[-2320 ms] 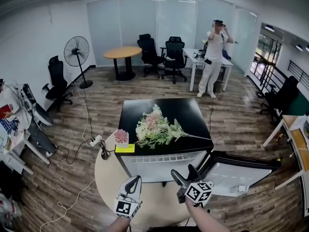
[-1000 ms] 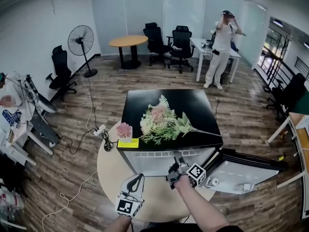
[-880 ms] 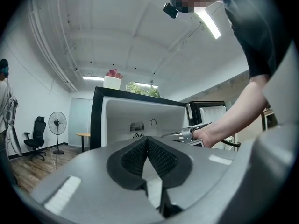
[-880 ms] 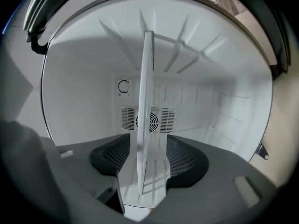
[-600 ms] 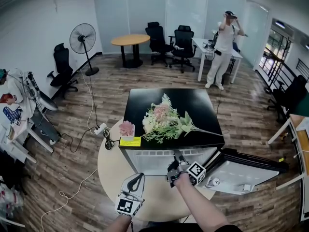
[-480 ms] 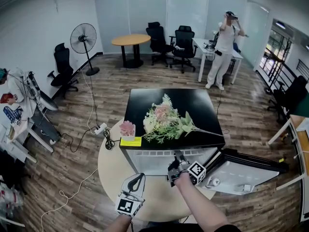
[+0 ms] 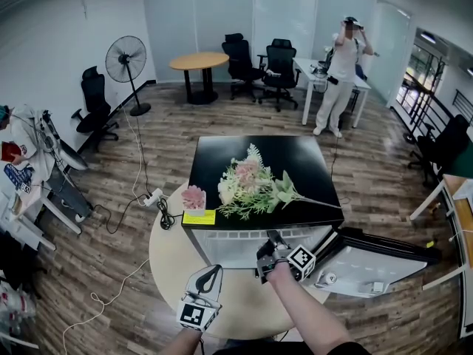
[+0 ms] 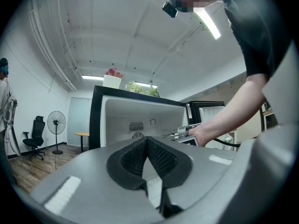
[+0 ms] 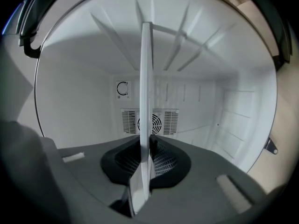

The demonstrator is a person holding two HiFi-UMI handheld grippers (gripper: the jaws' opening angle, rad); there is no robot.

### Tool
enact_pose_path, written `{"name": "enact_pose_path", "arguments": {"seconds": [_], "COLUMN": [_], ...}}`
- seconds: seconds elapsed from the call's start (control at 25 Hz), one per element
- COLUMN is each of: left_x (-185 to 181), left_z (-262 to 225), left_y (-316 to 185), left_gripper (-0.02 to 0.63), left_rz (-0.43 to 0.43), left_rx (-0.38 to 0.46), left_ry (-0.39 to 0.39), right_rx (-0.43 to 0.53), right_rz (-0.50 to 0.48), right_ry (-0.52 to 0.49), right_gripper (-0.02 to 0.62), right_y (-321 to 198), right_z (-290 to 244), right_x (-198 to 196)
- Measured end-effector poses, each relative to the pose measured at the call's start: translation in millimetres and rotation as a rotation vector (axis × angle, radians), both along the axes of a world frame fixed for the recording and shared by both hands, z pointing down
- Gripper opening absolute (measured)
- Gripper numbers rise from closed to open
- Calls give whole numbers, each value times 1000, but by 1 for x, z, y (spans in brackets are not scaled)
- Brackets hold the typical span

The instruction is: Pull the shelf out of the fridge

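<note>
A small black fridge [image 7: 295, 161] stands on a round table [image 7: 166, 261], its door [image 7: 369, 265] swung open to the right. My right gripper [image 7: 271, 239] reaches level into the white opening. In the right gripper view the thin white shelf [image 9: 146, 78] runs edge-on up the middle. The right gripper [image 9: 145, 158] is rolled onto its side. Its jaws have just been closing and the pads now press on the shelf's front edge. My left gripper [image 7: 209, 274] hangs back over the table's near edge. In its own view the left gripper [image 8: 147, 141] is shut on nothing and looks at the fridge.
A bunch of artificial flowers [image 7: 251, 187], a small pink potted plant [image 7: 194, 197] and a yellow note [image 7: 196, 217] lie on the fridge top. A fan grille [image 9: 150, 122] sits in the fridge's back wall. A person [image 7: 338, 72] stands far back by desks and chairs.
Since the earliest frame my right gripper has reached forward from above the table into the fridge opening. Over the last second it has stayed there. The left gripper has not moved.
</note>
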State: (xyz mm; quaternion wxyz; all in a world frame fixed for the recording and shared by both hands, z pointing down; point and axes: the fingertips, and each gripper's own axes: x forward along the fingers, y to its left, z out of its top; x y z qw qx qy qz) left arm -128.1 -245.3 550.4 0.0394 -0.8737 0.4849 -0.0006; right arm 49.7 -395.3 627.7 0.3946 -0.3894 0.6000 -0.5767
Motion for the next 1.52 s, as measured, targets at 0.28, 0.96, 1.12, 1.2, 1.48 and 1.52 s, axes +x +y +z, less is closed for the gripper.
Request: {"name": "enact_pose_path", "arguments": {"seconds": [0.28,0.96,1.12,1.2,1.48,1.52], "left_x": [2,1,2,3,7,8], "left_z": [-4,-8,-17,-15,-13,-10], "left_y": [2,12,12,13,14,15], "left_gripper": [-2,-2,-2,-2,-2,-2], "left_rz": [7,-3,-15,-8,4,7], "left_rx": [-5,18,20,26,26,22], "left_ry": [-2,17,13,16,15,14], "right_rx": [-6,-30,-37,-38,-42,-39], "right_rz": [-1,5,5,7,3,1], "right_ry": [-25,-10,-3,-5,-3,-3], "right_gripper": [38,37,35,35,35,35], "right_y": [0,20,25,28,36,37], "right_z": [2,3,4,4,4,3], "right_x": [0,0,1,1,1,1]}}
